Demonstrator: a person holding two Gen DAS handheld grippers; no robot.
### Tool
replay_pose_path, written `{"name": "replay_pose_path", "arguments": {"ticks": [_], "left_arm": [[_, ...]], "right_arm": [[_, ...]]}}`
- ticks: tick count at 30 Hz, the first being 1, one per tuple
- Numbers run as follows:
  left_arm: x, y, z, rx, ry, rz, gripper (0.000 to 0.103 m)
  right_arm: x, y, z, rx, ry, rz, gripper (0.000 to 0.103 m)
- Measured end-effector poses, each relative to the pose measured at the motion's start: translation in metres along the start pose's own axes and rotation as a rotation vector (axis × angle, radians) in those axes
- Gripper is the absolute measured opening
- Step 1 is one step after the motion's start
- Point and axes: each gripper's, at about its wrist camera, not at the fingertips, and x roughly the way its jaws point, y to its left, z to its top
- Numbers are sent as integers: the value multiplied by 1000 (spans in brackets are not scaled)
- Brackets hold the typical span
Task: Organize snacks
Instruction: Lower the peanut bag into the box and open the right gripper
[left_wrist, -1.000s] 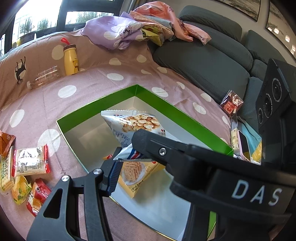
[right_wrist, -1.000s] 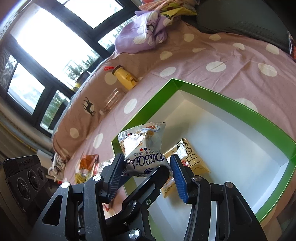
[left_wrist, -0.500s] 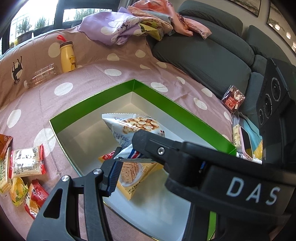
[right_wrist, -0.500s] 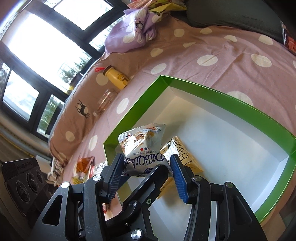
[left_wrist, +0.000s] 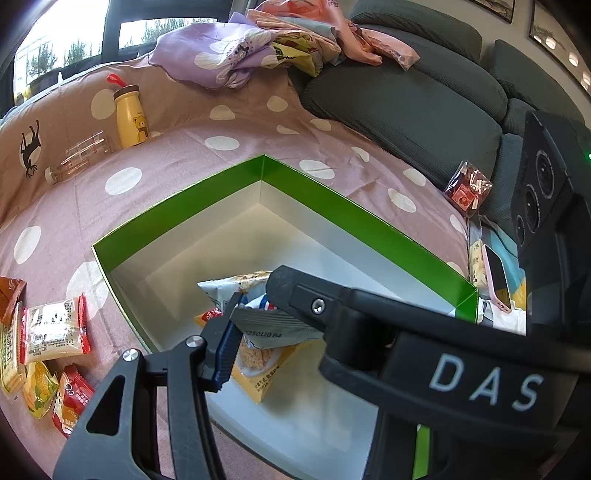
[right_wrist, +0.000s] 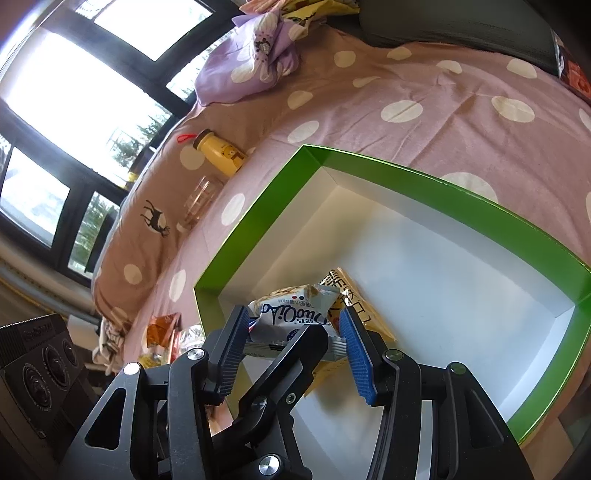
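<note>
Green-walled box (left_wrist: 354, 218) with white floor sits on a polka-dot pink bedspread (left_wrist: 177, 155). Right gripper (right_wrist: 295, 343): blue ribbed fingers (right_wrist: 356, 350) spread wide, either side of a white cracker packet (right_wrist: 291, 314). Whether the pads touch the packet cannot be told; a black bar crosses in front of its lower edge and hides the contact. Packet is low inside the box, over a yellow biscuit packet (right_wrist: 354, 306) lying on the floor of the box near its left corner.

Left gripper (left_wrist: 258, 332): only one blue-padded finger (left_wrist: 225, 343) shows, close against the packet's crimped end (left_wrist: 273, 325); the other finger is hidden behind the right unit's black arm marked "DAS" (left_wrist: 480, 376), so its opening cannot be judged. Same yellow packet (left_wrist: 266, 373) shows beneath, partly covered; a red scrap (left_wrist: 212, 315) peeks out beside it, too little visible to name.

Loose snack packets (left_wrist: 55, 332) lie on the bedspread left of the box, cut by the fisheye rim. Yellow bear bottle (left_wrist: 129, 116) stands upright near a clear bottle (left_wrist: 77, 158) lying on its side. Red candy bag (left_wrist: 467, 188) leans at the grey sofa cushion (left_wrist: 406, 110); pink phone (left_wrist: 496, 278) beyond the box's right corner, half hidden.
</note>
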Motion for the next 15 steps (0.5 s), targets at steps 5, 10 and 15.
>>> {"name": "replay_pose_path", "arguments": {"ticks": [5,10,15], "left_arm": [[0,0,-1,-8,-4,-5,50],[-15,3,-4,-20,-33,-9,50],[-46,14,-10,-31,-86,44,54]], "right_arm": [[-1,0,-1,4,-4,-8,54],[-6,3,-1,11,-30,-18,54],[-21,12,-2,2,-112,-74,54]]}}
